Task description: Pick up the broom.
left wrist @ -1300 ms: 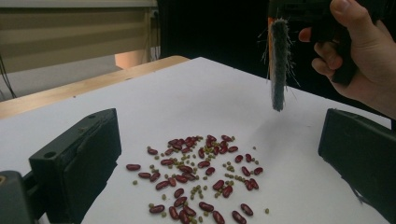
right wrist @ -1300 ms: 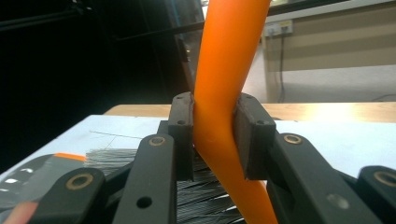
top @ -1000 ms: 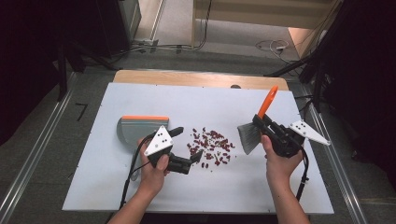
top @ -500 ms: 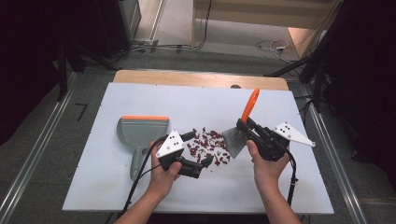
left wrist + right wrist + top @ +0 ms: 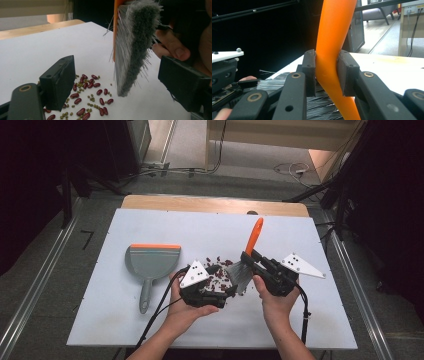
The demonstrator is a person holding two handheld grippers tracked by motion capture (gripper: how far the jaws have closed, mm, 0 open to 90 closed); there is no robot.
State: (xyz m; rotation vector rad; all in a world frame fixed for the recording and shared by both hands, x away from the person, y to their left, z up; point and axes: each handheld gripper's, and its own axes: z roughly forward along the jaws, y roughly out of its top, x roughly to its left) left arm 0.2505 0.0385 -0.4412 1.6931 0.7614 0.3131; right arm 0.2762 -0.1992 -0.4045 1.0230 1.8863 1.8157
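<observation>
Right gripper [image 5: 248, 261] has its fingers closed on the orange handle of the brush [image 5: 248, 252], whose long axis runs from 12 o'clock at the handle tip to 7 o'clock at the grey bristles hanging just above the counter [image 5: 300, 330]. The beans [image 5: 214, 279] lie at about 9 o'clock from the bristles, between them and the dustpan [image 5: 150, 265] farther toward 9. Left gripper [image 5: 120, 82], nearest the beans, has just been closing its fingers; they are open, bristles between them untouched.

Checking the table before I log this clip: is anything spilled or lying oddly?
Yes. Red beans mixed with small green ones lie loose on the white table, between the two grippers beneath the brush. The dustpan sits apart to their left, empty.
</observation>
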